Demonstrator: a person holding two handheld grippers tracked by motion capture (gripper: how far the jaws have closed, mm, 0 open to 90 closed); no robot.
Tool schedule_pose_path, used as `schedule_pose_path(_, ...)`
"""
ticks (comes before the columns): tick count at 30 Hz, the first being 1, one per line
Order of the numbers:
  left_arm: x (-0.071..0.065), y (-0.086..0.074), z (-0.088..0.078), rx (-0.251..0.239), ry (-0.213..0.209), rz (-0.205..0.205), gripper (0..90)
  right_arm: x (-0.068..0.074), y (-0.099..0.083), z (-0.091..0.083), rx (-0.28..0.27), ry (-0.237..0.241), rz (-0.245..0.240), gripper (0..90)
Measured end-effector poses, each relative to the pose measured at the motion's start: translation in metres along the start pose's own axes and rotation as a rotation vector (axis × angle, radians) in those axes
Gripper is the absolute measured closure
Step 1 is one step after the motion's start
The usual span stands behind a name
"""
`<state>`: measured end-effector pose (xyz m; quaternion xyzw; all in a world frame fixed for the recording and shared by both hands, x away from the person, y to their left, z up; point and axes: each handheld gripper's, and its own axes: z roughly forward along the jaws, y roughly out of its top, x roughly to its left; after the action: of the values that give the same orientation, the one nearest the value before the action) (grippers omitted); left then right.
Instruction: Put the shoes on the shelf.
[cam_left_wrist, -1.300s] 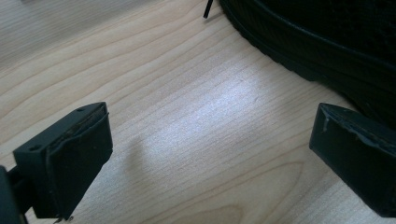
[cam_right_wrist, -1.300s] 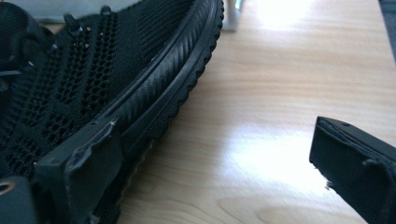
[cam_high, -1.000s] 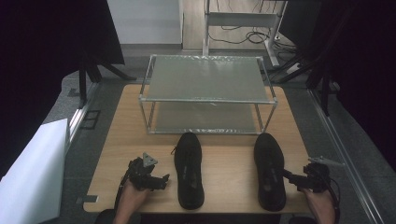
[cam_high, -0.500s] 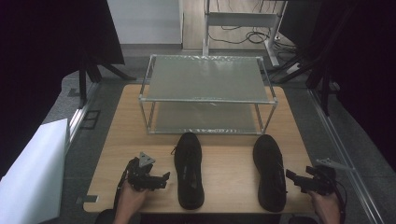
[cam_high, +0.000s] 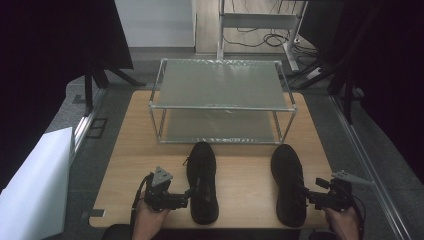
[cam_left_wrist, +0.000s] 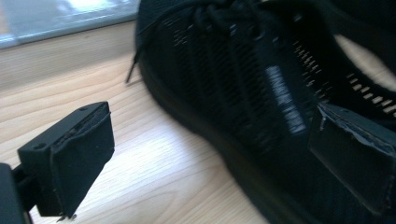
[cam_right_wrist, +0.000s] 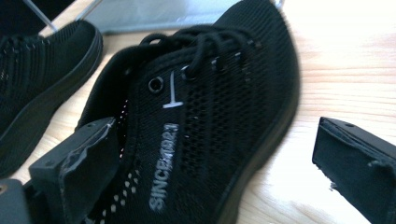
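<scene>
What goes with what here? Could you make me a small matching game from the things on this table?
Things:
1. black mesh lace-up shoe on the left
2. black mesh lace-up shoe on the right
3. two-level metal-framed rack
4. light wooden table

Places:
A. at the table's far side
B. beside the right tongs
C. under everything
D. beside the left tongs

Pairs: 1-D, 2-B, 3-A, 4-C

Matt black mesh shoes (cam_high: 202, 182), wooden table (cam_high: 245, 175)
</scene>
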<state>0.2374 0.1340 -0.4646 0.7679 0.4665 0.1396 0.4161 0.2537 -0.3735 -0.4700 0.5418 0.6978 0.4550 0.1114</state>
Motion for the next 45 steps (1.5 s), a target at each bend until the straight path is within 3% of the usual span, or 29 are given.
schedule_pose_path(3, -0.007, 0.002, 0.007, -0.001, -0.032, 0.0, 0.3, 0.003, 0.001, 0.011, 0.024, 0.003, -0.008, 1.3)
schedule_pose_path(8, -0.016, 0.004, 0.024, 0.033, -0.019, 0.02, 0.0, 0.007, 0.002, 0.031, 0.067, -0.017, -0.009, 3.9)
schedule_pose_path(11, -0.014, 0.008, 0.032, 0.023, -0.007, 0.001, 0.0, 0.007, 0.002, 0.04, 0.079, -0.035, -0.006, 5.2)
schedule_pose_path(13, -0.011, 0.01, 0.038, 0.017, 0.004, -0.023, 0.0, 0.007, 0.002, 0.044, 0.076, -0.056, -0.016, 4.7)
schedule_pose_path(16, -0.011, 0.014, 0.051, 0.052, 0.032, -0.009, 0.0, 0.007, 0.001, 0.049, 0.104, -0.091, -0.024, 5.5)
schedule_pose_path(21, -0.014, 0.015, 0.069, 0.09, 0.063, 0.001, 3.9, 0.012, 0.001, 0.049, 0.117, -0.18, -0.055, 18.0)
schedule_pose_path(22, -0.013, 0.016, 0.07, 0.084, 0.055, -0.01, 9.1, 0.013, 0.001, 0.049, 0.117, -0.191, -0.059, 20.8)
schedule_pose_path(26, -0.014, 0.017, 0.067, 0.075, 0.109, -0.001, 26.3, 0.014, 0.0, 0.046, 0.091, -0.224, -0.077, 33.1)
schedule_pose_path(28, -0.009, 0.016, 0.065, 0.061, 0.118, -0.012, 39.0, 0.014, 0.0, 0.044, 0.076, -0.24, -0.081, 40.6)
schedule_pose_path(29, -0.004, 0.016, 0.064, 0.05, 0.109, -0.034, 43.0, 0.014, -0.001, 0.043, 0.071, -0.248, -0.082, 44.3)
schedule_pose_path(31, 0.001, 0.016, 0.063, 0.049, 0.109, -0.038, 49.4, 0.015, -0.001, 0.04, 0.061, -0.275, -0.091, 53.5)
schedule_pose_path(35, 0.006, 0.017, 0.059, 0.036, 0.151, -0.026, 66.1, 0.016, 0.0, 0.037, 0.047, -0.309, -0.112, 65.4)
schedule_pose_path(37, 0.011, 0.016, 0.056, 0.024, 0.165, -0.041, 73.7, 0.016, 0.0, 0.034, 0.04, -0.311, -0.124, 70.4)
schedule_pose_path(40, 0.02, 0.014, 0.053, 0.003, 0.119, -0.072, 76.3, 0.014, 0.001, 0.032, 0.035, -0.303, -0.107, 72.7)
schedule_pose_path(45, 0.028, 0.013, 0.052, -0.014, 0.071, -0.121, 78.0, 0.007, 0.001, 0.028, 0.013, -0.244, -0.037, 75.3)
